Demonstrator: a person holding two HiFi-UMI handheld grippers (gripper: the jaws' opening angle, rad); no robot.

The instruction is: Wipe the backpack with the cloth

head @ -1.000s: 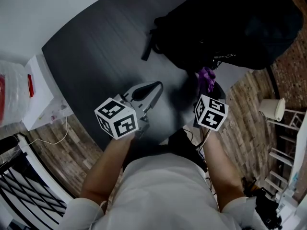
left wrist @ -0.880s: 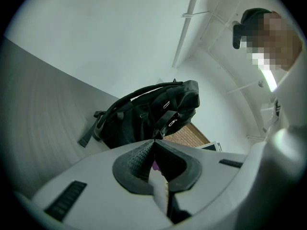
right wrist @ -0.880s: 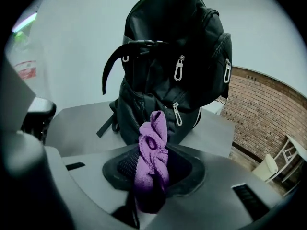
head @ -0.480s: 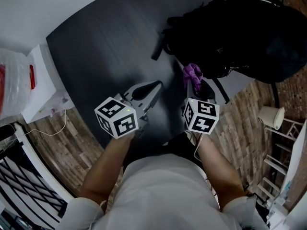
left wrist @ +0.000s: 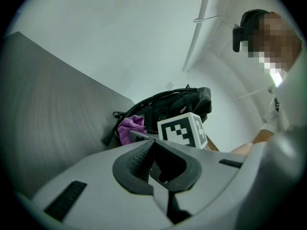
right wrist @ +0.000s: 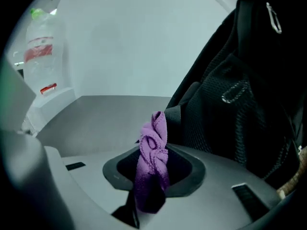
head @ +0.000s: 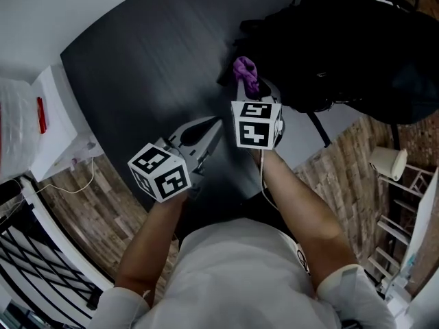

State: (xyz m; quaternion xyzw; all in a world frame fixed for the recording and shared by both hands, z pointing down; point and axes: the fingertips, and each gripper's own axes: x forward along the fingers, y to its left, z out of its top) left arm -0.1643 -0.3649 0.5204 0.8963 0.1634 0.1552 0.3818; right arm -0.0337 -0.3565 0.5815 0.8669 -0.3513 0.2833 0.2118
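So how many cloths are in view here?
1: the purple cloth is clamped in the right tool, at the near edge of the black backpack. The backpack could hide another.

The black backpack (head: 357,46) lies slumped at the far right of the dark grey surface (head: 137,67), with one strap trailing toward the near edge. The purple cloth (head: 245,72) is bunched and twisted. It stands up pinched in the right tongs (head: 254,91), just beside the backpack's left side.
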